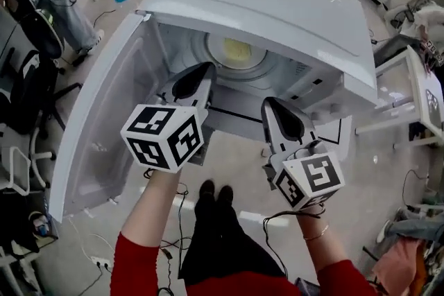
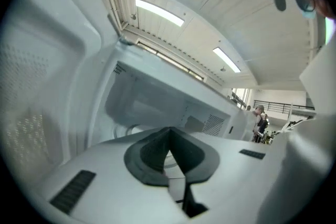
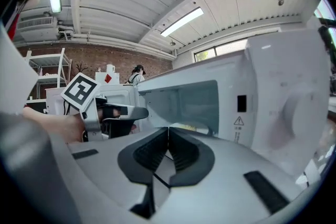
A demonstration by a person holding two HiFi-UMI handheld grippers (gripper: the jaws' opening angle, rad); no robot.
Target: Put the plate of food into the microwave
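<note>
A: Start nearest us. What are the two tools doing?

B: The left hand-held gripper (image 1: 198, 76) has its jaws pressed together with nothing between them. The right hand-held gripper (image 1: 276, 114) is the same, closed and empty. Both hang just outside the opening.

A: And the door?

B: The door (image 1: 97, 121) is swung wide to the left, beside the left tool.

A: So where's the food?

B: The plate of food (image 1: 237, 50) sits deep inside the microwave (image 1: 277, 3), on the cavity floor, apart from both tools.

A: Then the placing looks done?

B: I'd judge so. If anything is left, it's closing up. The left one would have to get behind the door's free edge and push it round, with the right one kept clear of the opening.
</note>
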